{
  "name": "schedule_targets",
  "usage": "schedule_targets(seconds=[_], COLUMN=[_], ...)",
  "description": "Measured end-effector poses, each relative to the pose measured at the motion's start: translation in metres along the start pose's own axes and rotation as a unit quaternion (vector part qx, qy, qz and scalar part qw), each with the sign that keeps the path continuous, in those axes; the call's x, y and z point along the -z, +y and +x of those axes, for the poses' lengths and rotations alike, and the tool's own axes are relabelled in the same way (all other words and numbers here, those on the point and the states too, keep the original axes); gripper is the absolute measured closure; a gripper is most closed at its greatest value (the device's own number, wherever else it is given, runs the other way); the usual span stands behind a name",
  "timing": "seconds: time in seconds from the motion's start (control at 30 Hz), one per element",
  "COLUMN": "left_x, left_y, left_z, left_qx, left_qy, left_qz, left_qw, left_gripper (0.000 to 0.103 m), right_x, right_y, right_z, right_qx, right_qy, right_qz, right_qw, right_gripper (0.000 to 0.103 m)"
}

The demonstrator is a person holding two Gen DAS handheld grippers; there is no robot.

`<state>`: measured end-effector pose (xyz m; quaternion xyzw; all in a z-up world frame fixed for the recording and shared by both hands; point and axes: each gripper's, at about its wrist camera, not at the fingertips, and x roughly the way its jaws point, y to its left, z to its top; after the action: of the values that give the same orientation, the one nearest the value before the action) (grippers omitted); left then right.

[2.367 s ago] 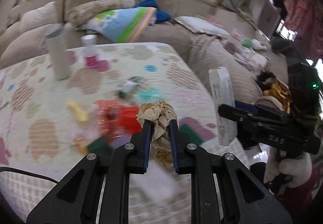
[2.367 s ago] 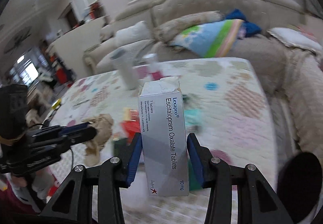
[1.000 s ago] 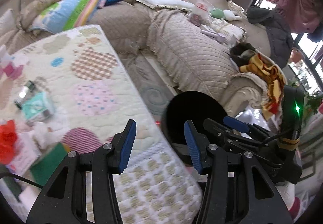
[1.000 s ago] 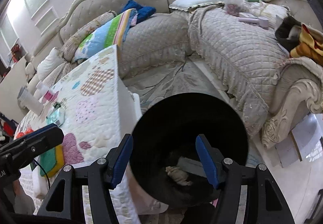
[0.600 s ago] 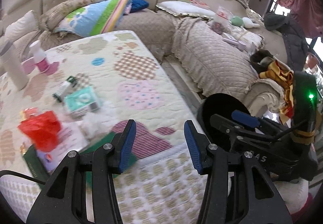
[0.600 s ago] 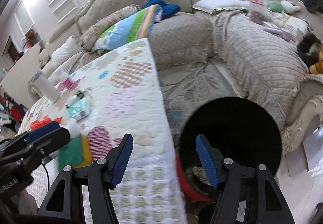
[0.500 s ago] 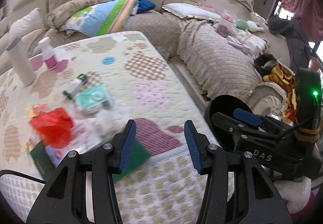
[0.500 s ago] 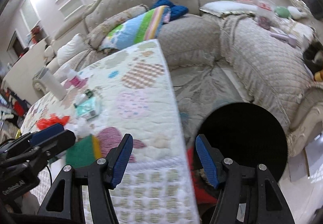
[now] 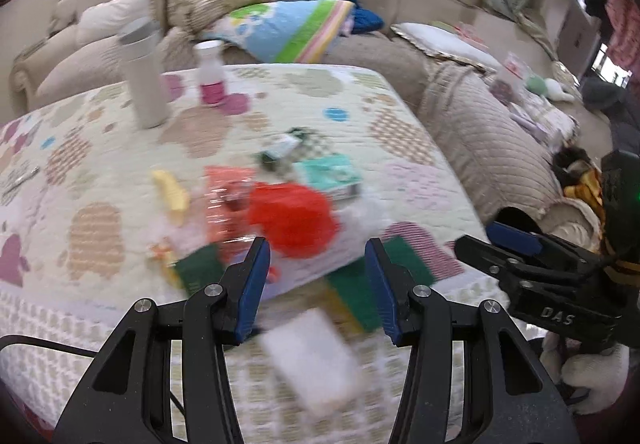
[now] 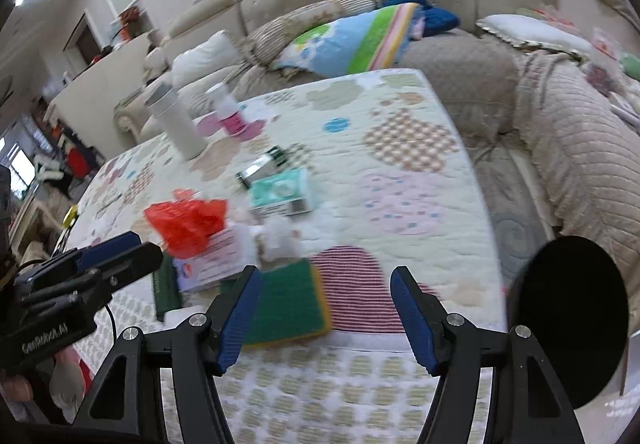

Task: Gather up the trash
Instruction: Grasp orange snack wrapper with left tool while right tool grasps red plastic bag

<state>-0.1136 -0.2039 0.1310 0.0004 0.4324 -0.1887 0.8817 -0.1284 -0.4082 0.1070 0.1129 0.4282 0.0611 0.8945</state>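
Trash lies on the quilt-covered table point(image 9: 404, 132): a red plastic bag point(image 9: 292, 220) point(image 10: 188, 220), a green sponge point(image 10: 288, 300), a teal box point(image 10: 280, 192), a small dark-capped tube point(image 10: 262, 164), white crumpled tissue point(image 10: 276, 236) and a yellow scrap point(image 9: 172, 194). My left gripper point(image 9: 316, 256) hovers open and empty just short of the red bag. My right gripper point(image 10: 326, 284) is over the table's near edge by the sponge; its jaws are opening with nothing between them. The black bin point(image 10: 568, 316) stands on the floor to the right.
A white flask point(image 9: 146, 76) and a pink-based bottle point(image 9: 210, 72) stand at the table's far side. A beige sofa point(image 10: 568, 148) with pillows wraps round the back and right. A blurred white packet point(image 9: 312, 360) lies at the near edge.
Both grippers swung left from above the black bin back over the table. The brown paper wad and the white tablet box they held earlier are gone from the jaws.
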Motion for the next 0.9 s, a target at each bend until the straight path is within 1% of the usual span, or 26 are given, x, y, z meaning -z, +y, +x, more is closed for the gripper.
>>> schedule_targets(seconds=[0.17, 0.4, 0.57, 0.7, 0.8, 0.9], left_x=[0.008, 0.022, 0.028, 0.031, 0.032, 0.031], left_y=[0.049, 0.112, 0.137, 0.147, 0.15, 0.152], left_z=[-0.005, -0.002, 0.007, 0.018, 0.031, 0.046], left_qx=[-0.036, -0.081, -0.099, -0.103, -0.103, -0.1], left_qy=[0.0, 0.015, 0.029, 0.041, 0.05, 0.062], left_qz=[-0.029, -0.07, -0.088, -0.098, -0.1, -0.101], left_qw=[0.9989, 0.9941, 0.9907, 0.989, 0.9884, 0.988], left_gripper=[0.055, 0.055, 0.055, 0.055, 0.055, 0.055], right_x=[-0.003, -0.012, -0.02, -0.028, -0.033, -0.037], right_y=[0.026, 0.061, 0.085, 0.102, 0.108, 0.106], right_z=[0.014, 0.033, 0.055, 0.075, 0.09, 0.101], right_qx=[-0.018, -0.047, -0.061, -0.066, -0.06, -0.064], right_qy=[0.011, 0.022, 0.037, 0.044, 0.047, 0.051], right_qz=[-0.022, -0.054, -0.074, -0.086, -0.091, -0.078], right_qw=[1.0, 0.997, 0.995, 0.993, 0.993, 0.994], right_gripper=[0.038, 0.037, 0.036, 0.036, 0.036, 0.036])
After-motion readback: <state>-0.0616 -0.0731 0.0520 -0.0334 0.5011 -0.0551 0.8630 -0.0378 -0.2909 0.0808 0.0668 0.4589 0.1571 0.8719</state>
